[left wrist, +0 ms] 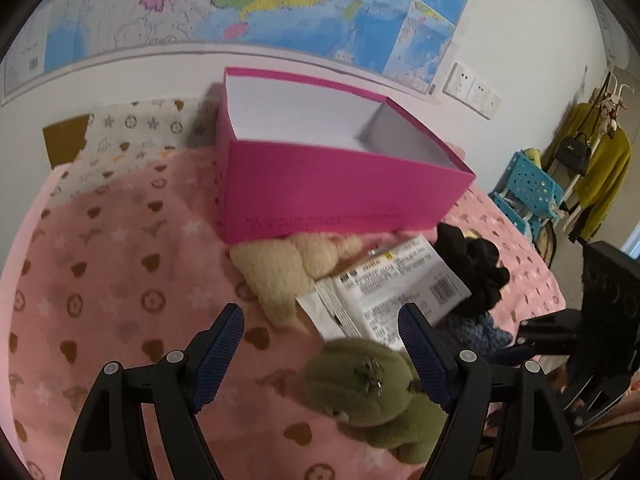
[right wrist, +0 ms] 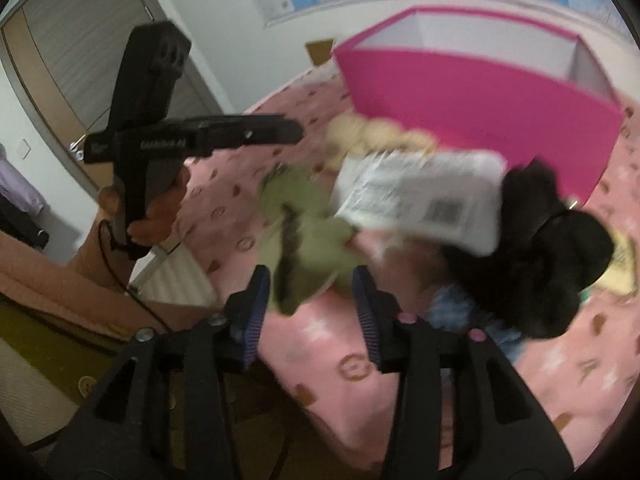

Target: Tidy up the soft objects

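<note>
The pink box (left wrist: 328,188) at the far side of the bed (left wrist: 120,280) looks empty, so the sorting seems hardly begun. The beige toy (left wrist: 288,268), green toy (left wrist: 372,392), white packet (left wrist: 392,288) and black plush (left wrist: 476,268) lie just near of it. Left gripper (left wrist: 320,344) and right gripper (right wrist: 308,312) hover with jaws apart, holding nothing.

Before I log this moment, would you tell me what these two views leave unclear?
- Pink box floor: both views, hidden by its near wall.
- White packet print: too small in the left wrist view, blurred in the right.
- Blue knitted item: mostly hidden under the black plush and the packet.
- Green plush: smeared in the right wrist view; whether the right gripper touches it is unclear.
</note>
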